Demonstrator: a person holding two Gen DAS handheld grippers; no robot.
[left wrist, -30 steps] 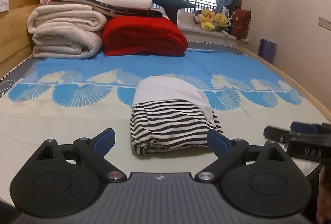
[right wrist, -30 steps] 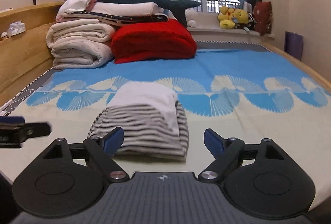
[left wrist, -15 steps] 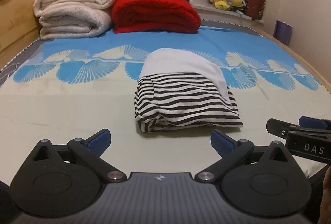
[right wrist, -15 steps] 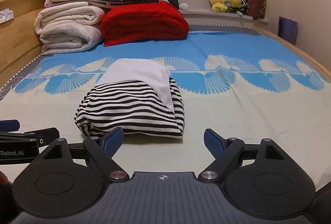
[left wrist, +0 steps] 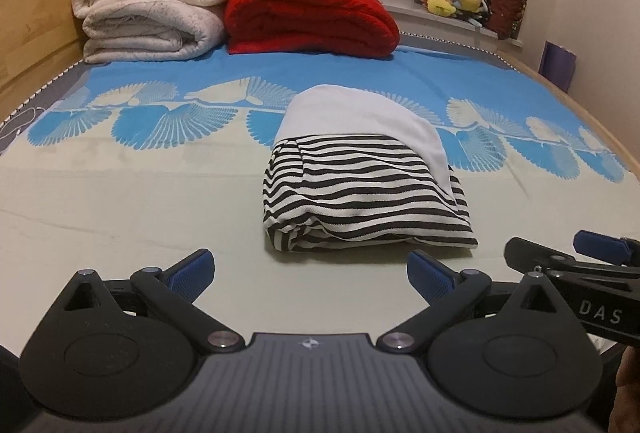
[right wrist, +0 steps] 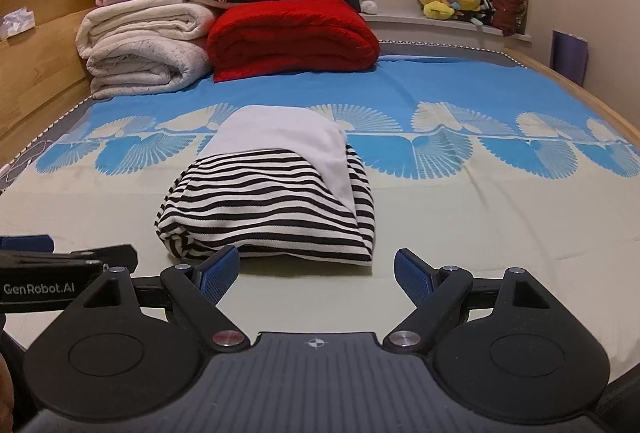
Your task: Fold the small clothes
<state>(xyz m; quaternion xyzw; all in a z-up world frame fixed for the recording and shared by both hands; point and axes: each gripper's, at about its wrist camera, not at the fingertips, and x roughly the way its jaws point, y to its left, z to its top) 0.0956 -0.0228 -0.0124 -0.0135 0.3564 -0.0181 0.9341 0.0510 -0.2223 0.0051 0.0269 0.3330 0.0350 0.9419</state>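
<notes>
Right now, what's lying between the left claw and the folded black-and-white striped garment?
Nothing: the left wrist view shows only bare pale bedsheet between the open left claw and the folded black-and-white striped garment, which lies just ahead, untouched.

Two pieces of lettering are legible. In the left wrist view, the white capitals "DAS" stand on the black side of the right gripper [left wrist: 592, 261], which enters at the near right edge; the letters sit on its flat body, low and toward the right border. In the right wrist view, the white wording "GenRobot.AI" stands on the black side of the left gripper [right wrist: 60, 253], which enters at the near left edge. A small cross-in-circle mark is moulded at the centre of the grey ribbed plate between the finger arms in each view. No other writing can be read.
</notes>
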